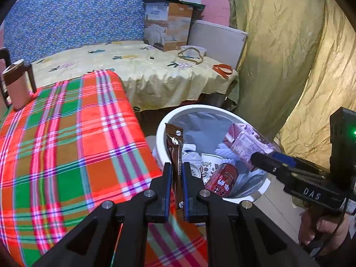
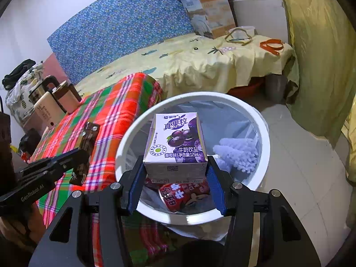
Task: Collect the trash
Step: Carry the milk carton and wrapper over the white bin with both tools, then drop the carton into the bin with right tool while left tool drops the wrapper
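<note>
My left gripper [image 1: 177, 169] is shut on a brown coffee sachet [image 1: 174, 142], which stands upright over the near left rim of the white bin [image 1: 213, 109]. My right gripper [image 2: 175, 166] is shut on a purple milk carton [image 2: 175, 142], held above the bin's [image 2: 263, 133] open mouth. A red can [image 2: 184, 194] and a white bristly item [image 2: 238, 153] lie inside on the clear liner. In the right wrist view, the left gripper [image 2: 81, 155] with the sachet [image 2: 90, 135] is over the plaid cloth. In the left wrist view, the right gripper [image 1: 264, 155] holds the carton [image 1: 247, 144].
A plaid-covered table [image 1: 66, 133] stands left of the bin, with a pink mug [image 1: 17, 89] and a kettle [image 2: 40, 91] at its far end. Behind is a yellow-clothed table [image 1: 144, 71] with a cardboard box [image 1: 166, 26] and orange strap [image 1: 222, 70]. A curtain [image 1: 289, 55] hangs right.
</note>
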`<state>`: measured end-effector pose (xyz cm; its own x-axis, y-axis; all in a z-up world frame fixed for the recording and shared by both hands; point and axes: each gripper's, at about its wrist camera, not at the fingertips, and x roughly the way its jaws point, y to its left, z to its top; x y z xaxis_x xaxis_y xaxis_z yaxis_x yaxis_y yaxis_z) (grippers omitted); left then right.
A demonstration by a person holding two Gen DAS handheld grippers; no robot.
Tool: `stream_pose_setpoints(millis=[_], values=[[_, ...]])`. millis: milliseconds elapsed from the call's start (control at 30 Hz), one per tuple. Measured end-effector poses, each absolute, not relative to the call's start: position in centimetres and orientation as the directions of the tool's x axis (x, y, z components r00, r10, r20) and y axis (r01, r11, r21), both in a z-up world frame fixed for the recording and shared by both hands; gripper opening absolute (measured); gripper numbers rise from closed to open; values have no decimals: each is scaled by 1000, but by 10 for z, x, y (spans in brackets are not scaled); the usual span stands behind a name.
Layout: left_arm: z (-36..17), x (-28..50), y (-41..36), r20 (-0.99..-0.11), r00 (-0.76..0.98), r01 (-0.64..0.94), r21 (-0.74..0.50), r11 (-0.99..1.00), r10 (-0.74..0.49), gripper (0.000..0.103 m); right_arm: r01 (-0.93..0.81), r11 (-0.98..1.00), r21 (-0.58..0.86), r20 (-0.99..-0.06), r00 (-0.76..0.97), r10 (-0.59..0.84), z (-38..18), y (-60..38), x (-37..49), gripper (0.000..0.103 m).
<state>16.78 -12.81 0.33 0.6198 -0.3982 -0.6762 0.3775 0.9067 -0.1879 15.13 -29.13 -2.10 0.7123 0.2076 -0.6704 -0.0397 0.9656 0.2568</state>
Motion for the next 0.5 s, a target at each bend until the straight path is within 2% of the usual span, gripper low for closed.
stream_pose_setpoints(millis=[500], values=[[-18,204,-166,-717,545,432,-203,879,-434,10,-16,971,239,-727,660,190,-38,-306,167,55]])
